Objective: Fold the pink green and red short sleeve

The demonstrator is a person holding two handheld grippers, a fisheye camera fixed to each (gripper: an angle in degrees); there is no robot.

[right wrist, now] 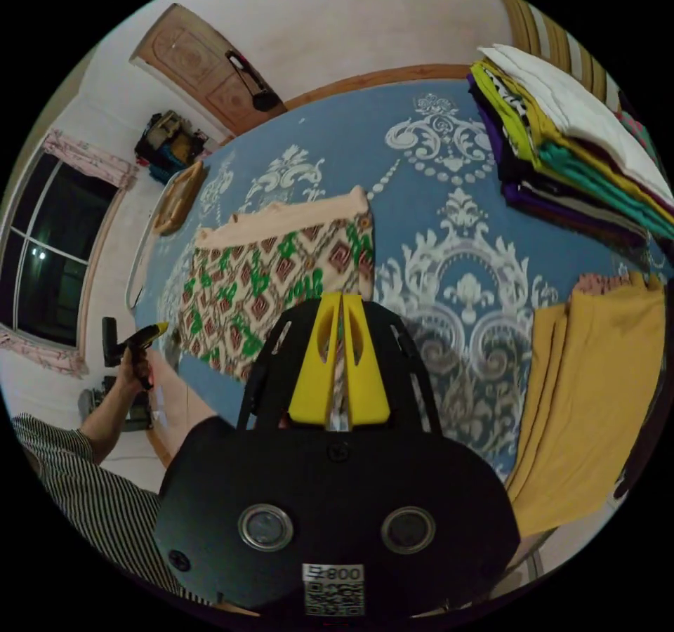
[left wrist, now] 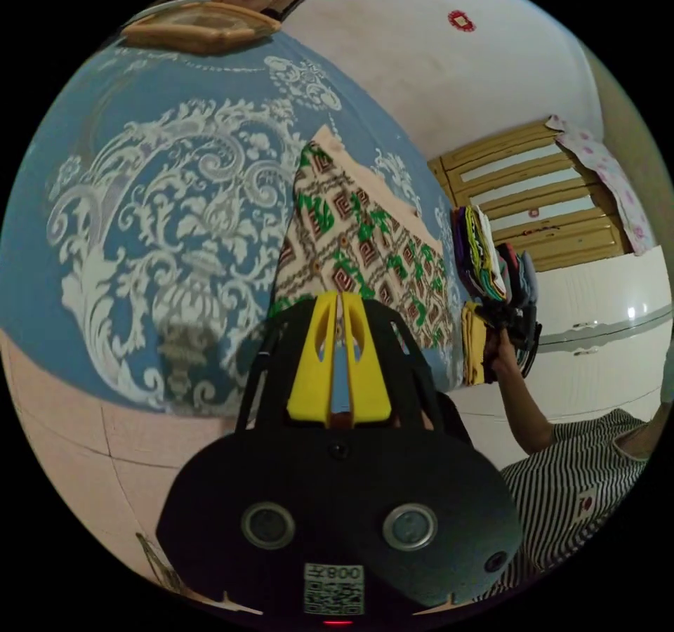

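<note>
We see the patterned short sleeve [right wrist: 270,274] lying flat on the blue bedcover [right wrist: 449,168], its pink band along the far edge and the green and red diamonds spread below it. In the left gripper view the same garment [left wrist: 358,239] lies just past the yellow jaws. The left gripper [left wrist: 340,302] has its jaws brought together with only a thin slit between them, and we see no cloth between them. The right gripper [right wrist: 342,302] is likewise closed, its tips over the near edge of the garment; we cannot tell whether any cloth is pinched there. In the right gripper view a mustard cloth [right wrist: 597,393] lies at the bedcover's edge, well apart from the short sleeve, and a stack of folded clothes [right wrist: 569,140] sits beyond it. A hand [right wrist: 133,369] holds the other gripper beside the bed.
</note>
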